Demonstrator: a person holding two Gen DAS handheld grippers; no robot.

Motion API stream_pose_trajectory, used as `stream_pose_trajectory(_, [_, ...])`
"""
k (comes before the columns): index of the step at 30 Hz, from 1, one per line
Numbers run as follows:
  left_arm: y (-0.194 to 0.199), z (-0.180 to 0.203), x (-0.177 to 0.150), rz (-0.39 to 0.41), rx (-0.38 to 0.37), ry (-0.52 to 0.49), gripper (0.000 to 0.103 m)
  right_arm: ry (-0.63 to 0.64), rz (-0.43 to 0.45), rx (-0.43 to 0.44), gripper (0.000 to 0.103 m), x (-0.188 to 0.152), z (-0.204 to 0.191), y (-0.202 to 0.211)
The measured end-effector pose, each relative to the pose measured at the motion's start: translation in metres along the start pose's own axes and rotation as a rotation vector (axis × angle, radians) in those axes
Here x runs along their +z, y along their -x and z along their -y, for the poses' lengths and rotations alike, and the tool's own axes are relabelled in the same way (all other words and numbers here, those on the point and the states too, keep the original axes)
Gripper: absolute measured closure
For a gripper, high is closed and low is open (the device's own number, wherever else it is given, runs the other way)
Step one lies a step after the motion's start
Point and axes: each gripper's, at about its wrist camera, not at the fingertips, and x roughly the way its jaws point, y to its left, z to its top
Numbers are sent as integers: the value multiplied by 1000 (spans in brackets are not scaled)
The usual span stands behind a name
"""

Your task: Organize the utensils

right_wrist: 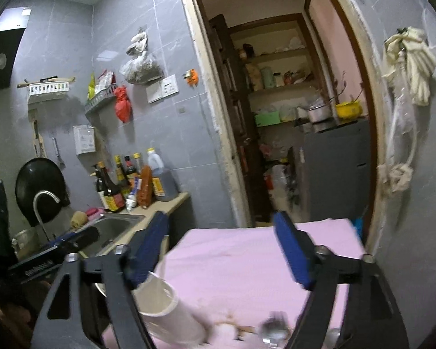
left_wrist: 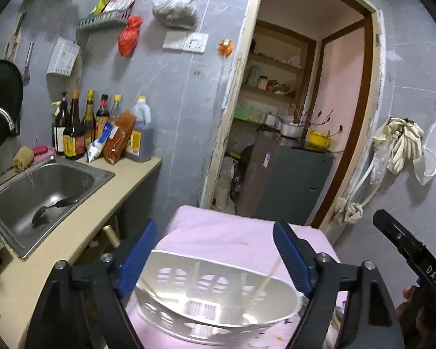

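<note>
Black ladle (left_wrist: 53,208) seen lying in sink (left_wrist: 101,178), long axis sloping, bowl lower left. White slotted basket (left_wrist: 218,293) set on pink-covered desk (left_wrist: 218,232), between wide-open left tool (left_wrist: 215,256) pads, untouched; chopstick (left_wrist: 269,276) leaning inside. Right tool (right_wrist: 223,250) spread wide, nothing gripped.

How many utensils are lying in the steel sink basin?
1: a dark long-handled spoon lies on the floor of the stainless steel sink, near its middle. The basin's near-left part is cut off, so another could be hidden.
</note>
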Motion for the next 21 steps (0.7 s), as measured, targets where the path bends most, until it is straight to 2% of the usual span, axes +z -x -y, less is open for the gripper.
stream_pose_trajectory(5, [14,32,-7,27,5,-18,7,31,6,-39,8,8,30,29])
stream_pose_trajectory(7, [19,46,-11,36,6,-31,6,45,8,-56,2,10,41,40])
stream_pose_trajectory(15, [28,95,-34,30,-5,-98,5,90,-7,-106,1,11,84,68])
stream_pose_trajectory(21, [18,124,-58,-47,-61,-148,5,73,-97,-123,1,-6,126,66])
